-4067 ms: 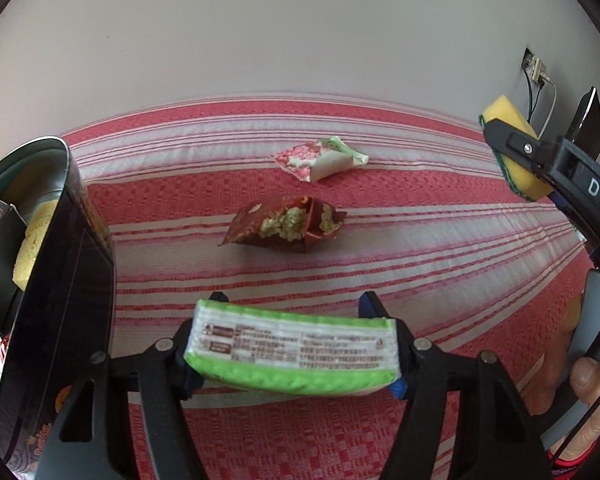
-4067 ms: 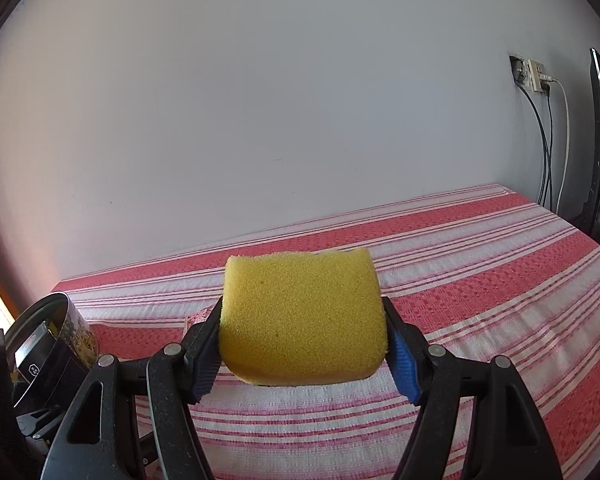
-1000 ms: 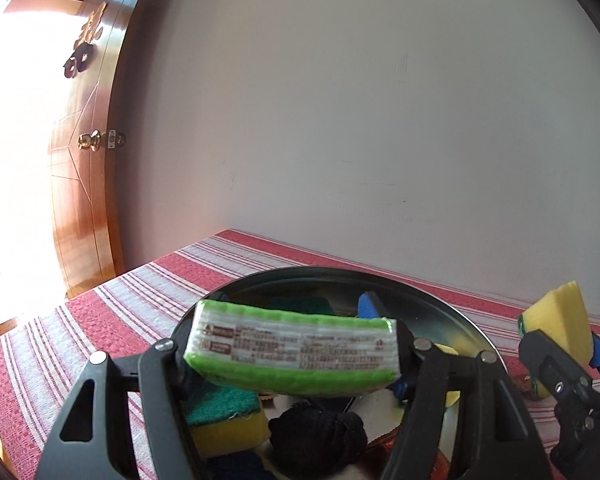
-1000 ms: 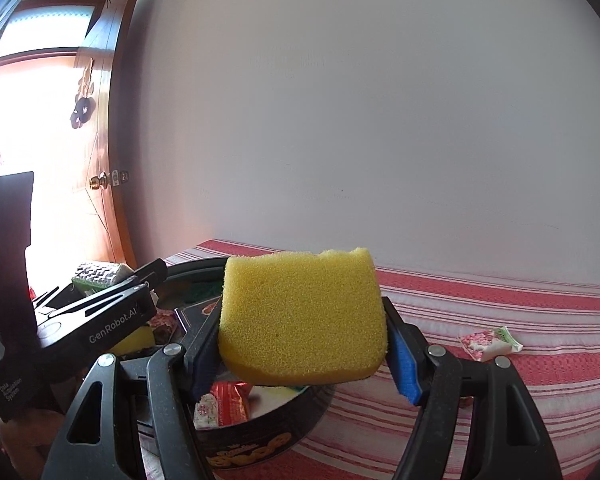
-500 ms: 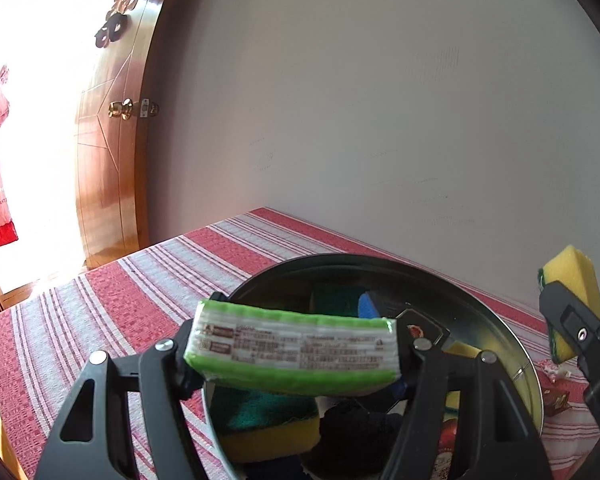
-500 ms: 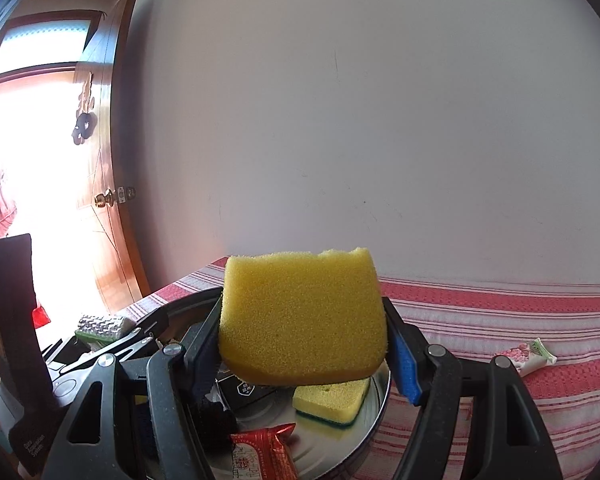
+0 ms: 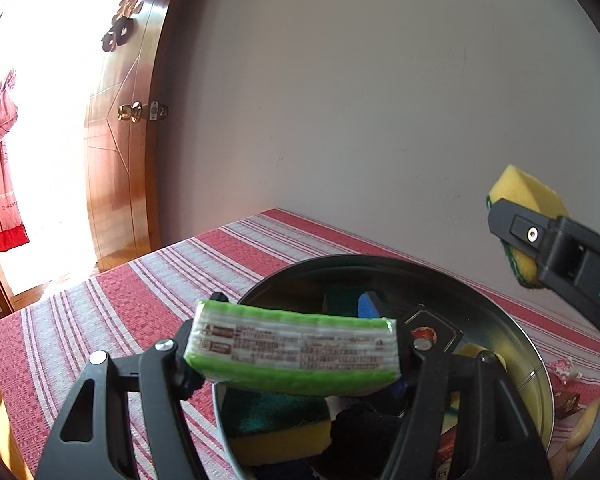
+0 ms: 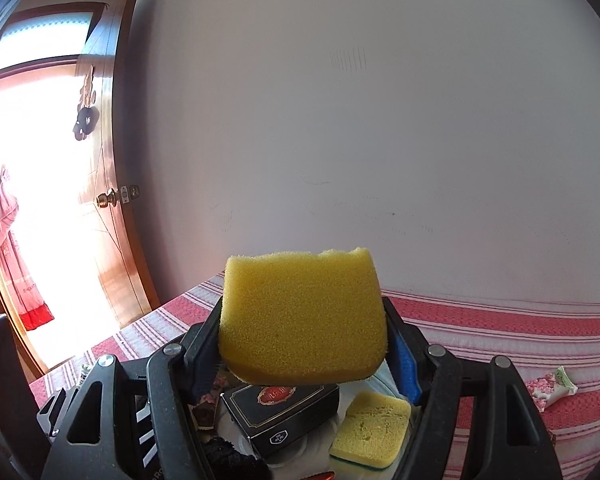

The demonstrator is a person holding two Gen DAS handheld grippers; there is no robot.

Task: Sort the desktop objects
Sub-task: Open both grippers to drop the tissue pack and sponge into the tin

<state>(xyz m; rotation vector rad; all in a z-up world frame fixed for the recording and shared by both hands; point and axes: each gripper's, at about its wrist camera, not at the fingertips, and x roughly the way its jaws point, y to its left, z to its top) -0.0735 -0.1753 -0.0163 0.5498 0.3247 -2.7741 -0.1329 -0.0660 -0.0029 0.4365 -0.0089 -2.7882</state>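
My left gripper is shut on a green-and-white packet and holds it above the near rim of a round dark metal tin. The tin holds sponges, a black box and other small items. My right gripper is shut on a yellow sponge and holds it above the tin; it shows at the right of the left wrist view. A yellow sponge lies inside the tin below it.
The table has a red-and-white striped cloth. A pink-and-green wrapper lies on the cloth to the right of the tin. A wooden door stands open at the left, beyond the table's edge. A plain wall is behind.
Both grippers have swung left from the open cloth to the tin and now hover over it, each still holding its object. The right gripper has come further over the tin.
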